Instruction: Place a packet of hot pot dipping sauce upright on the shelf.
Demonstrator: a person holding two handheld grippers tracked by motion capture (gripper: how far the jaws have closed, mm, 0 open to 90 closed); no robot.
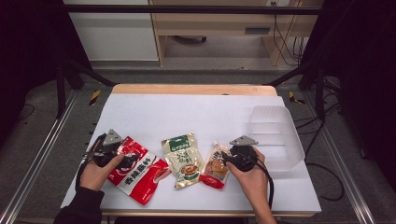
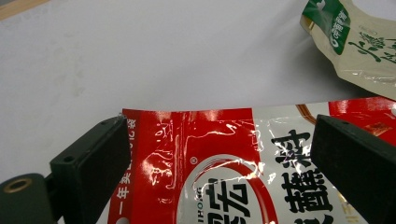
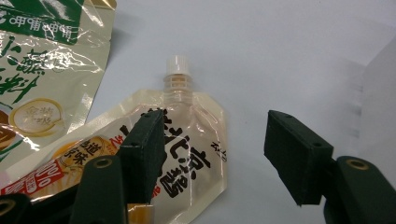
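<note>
Left tongs (image 2: 219, 154) wide open over the red pouch's (image 2: 224, 177) top edge, holding nothing. Right tongs (image 3: 215, 149) partly open, one jaw over the spout pouch (image 3: 187, 140), no grip. Both pouches lie flat on the worktop (image 1: 196, 112), green pouch (image 1: 183, 159) between. Film looks glossy, slippery, floppy; probably light. Grip the sealed edges or the stiff spout neck.

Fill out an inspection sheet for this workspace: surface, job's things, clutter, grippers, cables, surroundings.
Surface: white table top, wooden far edge.
Job's things: red sauce pouch at left; spouted pouch with white cap at right, both lying flat.
Clutter: green-and-cream pouch between them; clear plastic bin at right.
Grippers: left gripper open, jaws astride the red pouch's top; right gripper open over the spouted pouch.
Cables: black gripper cable off the front edge; others on the floor.
Surroundings: dark frame, grey floor, wooden furniture behind.
</note>
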